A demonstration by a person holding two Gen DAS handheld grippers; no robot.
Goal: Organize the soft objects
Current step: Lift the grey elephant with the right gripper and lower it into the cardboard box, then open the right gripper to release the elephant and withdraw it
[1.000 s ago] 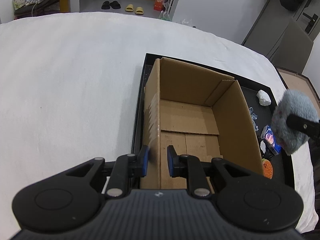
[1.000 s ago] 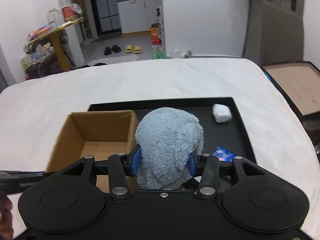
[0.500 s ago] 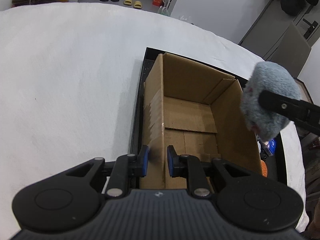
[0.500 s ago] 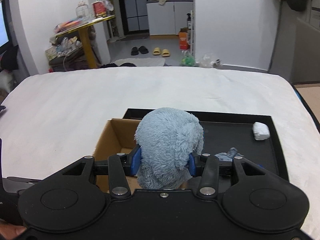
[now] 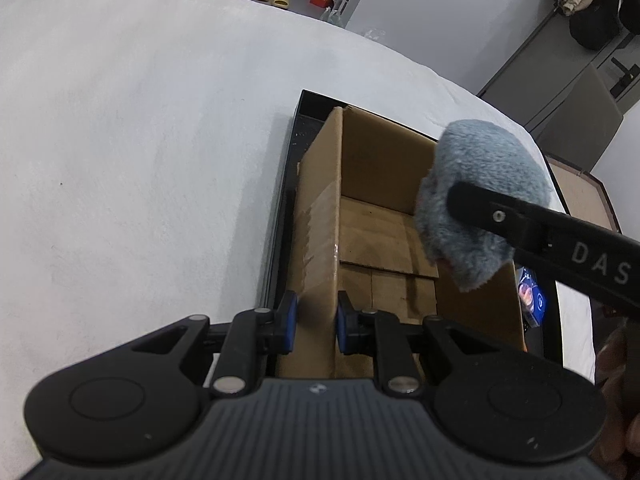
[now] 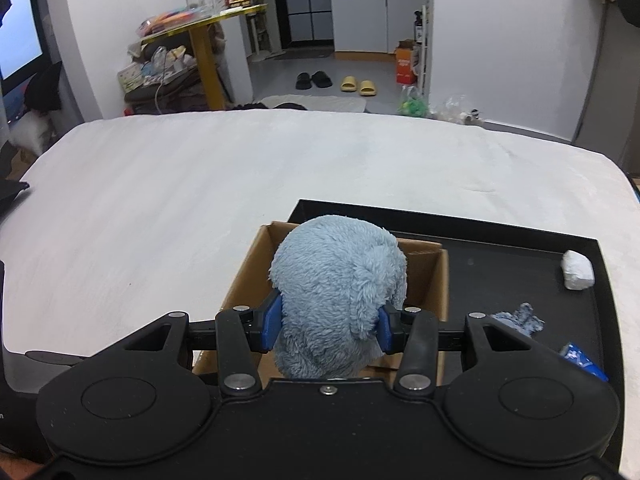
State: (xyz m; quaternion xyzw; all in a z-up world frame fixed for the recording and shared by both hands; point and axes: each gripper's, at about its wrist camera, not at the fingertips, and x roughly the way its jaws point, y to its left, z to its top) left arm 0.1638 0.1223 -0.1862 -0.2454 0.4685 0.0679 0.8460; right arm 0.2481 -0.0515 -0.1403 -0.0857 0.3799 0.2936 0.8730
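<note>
- At the box's (image 5: pixel 384 216) near-left wall, the left gripper (image 5: pixel 313 322) pinches the cardboard, steadying it on the tray (image 6: pixel 520 248).
- Over the box's open top, the right gripper (image 6: pixel 328 322) squeezes the plush (image 6: pixel 340 296); the carry step looks nearly done.
- Next: lower inside the walls, then let go.

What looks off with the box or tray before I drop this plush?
Nothing alarming. The cardboard box sits upright in the black tray, empty, its near wall pinched by the left gripper. The blue plush is squeezed in the right gripper above it.
</note>
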